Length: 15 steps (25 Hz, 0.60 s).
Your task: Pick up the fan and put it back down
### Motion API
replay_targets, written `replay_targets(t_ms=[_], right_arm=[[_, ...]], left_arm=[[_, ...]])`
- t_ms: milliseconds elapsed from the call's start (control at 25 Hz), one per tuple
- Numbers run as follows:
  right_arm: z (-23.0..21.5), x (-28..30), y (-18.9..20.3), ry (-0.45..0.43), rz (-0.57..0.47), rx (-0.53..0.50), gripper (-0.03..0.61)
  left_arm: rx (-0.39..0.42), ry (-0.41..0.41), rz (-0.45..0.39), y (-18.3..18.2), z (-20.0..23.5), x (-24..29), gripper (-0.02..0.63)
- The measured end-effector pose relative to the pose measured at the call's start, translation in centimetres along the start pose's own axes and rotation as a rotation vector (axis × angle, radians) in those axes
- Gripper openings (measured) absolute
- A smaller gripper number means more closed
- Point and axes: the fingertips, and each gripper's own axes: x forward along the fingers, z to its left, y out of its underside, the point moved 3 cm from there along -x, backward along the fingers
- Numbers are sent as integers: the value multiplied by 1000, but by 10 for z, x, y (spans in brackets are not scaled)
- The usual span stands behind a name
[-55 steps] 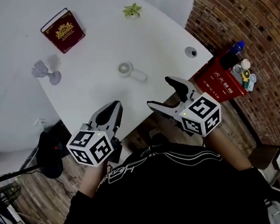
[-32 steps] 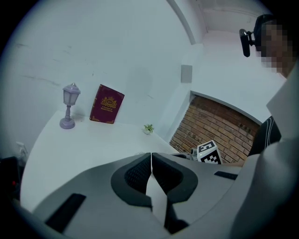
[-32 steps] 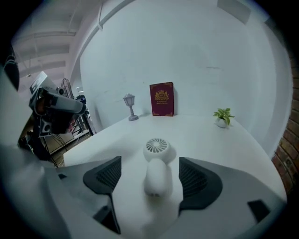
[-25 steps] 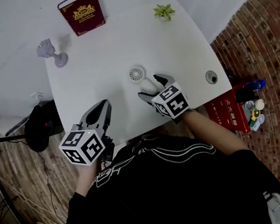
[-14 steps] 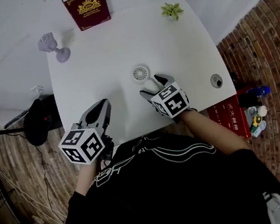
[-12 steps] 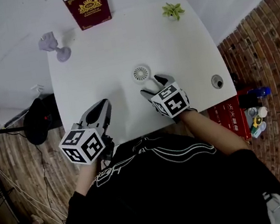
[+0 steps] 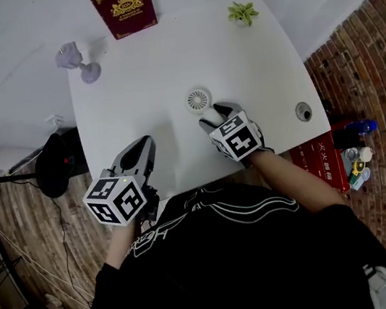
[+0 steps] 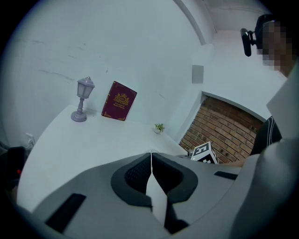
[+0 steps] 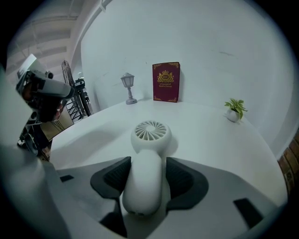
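At the table (image 7: pixel 137 86) edge | right tongs (image 7: pixel 210 116) closing round the fan (image 7: pixel 198 101) handle | left tongs (image 8: pixel 151 156) pinched together, empty | risk: squeeze squirting rounded handle free.

Probably a staged recording room: a white table (image 7: pixel 133 101) against a plain white wall (image 8: pixel 117 46), brickwork (image 7: pixel 376 68) alongside, black tripod-like gear (image 7: pixel 54 166) nearby.

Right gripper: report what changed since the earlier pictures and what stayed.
The right gripper moved forward from the near edge of the table to the fan; its jaws now straddle the handle and are closing, no firm grip yet. The fan lies on the table where it was. The left gripper stayed shut, in place; book, lamp and plant unchanged.
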Motion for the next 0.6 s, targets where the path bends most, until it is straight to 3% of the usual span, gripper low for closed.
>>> replay_targets(t_ms=[200, 600], right_arm=[[0, 0, 0, 9, 6, -1, 201], [-1, -1, 0, 30, 14, 17, 195]], left_arm=[[-2, 0, -1, -1, 4, -6, 32], [2, 6, 27, -9, 8, -20, 32]])
